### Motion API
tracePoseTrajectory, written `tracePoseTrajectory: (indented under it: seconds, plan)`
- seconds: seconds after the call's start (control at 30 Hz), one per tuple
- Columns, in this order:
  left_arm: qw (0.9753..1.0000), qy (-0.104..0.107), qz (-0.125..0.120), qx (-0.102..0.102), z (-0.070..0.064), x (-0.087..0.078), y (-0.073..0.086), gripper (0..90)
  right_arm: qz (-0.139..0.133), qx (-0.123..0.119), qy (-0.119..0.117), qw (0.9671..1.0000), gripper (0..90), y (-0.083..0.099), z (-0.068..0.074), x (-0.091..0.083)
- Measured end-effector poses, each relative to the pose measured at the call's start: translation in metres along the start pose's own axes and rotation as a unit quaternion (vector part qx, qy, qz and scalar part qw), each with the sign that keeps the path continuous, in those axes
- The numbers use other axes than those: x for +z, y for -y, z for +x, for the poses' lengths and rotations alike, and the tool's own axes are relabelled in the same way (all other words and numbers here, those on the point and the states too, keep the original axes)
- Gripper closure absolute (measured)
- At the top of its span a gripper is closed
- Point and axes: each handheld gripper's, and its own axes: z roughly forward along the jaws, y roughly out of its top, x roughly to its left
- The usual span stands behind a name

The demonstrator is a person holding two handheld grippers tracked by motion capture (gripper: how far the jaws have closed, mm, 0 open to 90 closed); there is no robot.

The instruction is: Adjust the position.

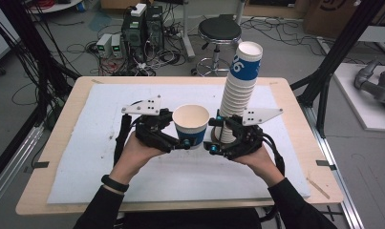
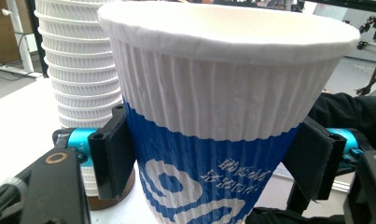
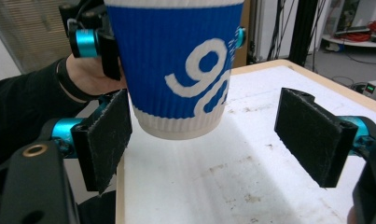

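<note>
Cup upright, mouth up, clamped in left tool, right tool spread

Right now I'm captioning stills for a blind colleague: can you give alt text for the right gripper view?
A blue-and-white ribbed paper cup hangs above the white mat, clamped from behind by the left gripper. The right gripper has its black fingers spread wide below the cup, not touching it.

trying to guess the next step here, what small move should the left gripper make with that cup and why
Probably lower the cup straight down onto the white mat and only then open. The left gripper is clamped on its blue band, and the right gripper view shows its base off the mat, while the right gripper stands open, not supporting it.
</note>
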Motion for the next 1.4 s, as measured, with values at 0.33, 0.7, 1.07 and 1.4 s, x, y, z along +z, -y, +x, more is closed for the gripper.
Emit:
tracePoseTrajectory:
  seconds: [0.33, 0.7, 1.07, 1.4]
  plan:
    - [1.0, 0.001, 0.0, -0.002, 0.0, 0.002, 0.0, 25.8, 0.006, 0.002, -0.012, 0.9999, 19.1, 0.004, 0.001, 0.007]
    - [1.0, 0.004, 0.003, -0.003, -0.001, 0.008, 0.001, 25.8, 0.012, 0.003, -0.018, 0.9998, 19.2, 0.007, 0.003, 0.015]
    - [0.9999, 0.011, 0.008, -0.002, -0.003, 0.015, 0.002, 25.7, 0.017, 0.014, -0.039, 0.999, 19.5, 0.009, 0.005, 0.022]
    - [0.9999, 0.011, 0.007, -0.001, -0.004, 0.017, 0.003, 25.7, 0.017, 0.01, -0.038, 0.9991, 28.0, 0.009, 0.005, 0.022]
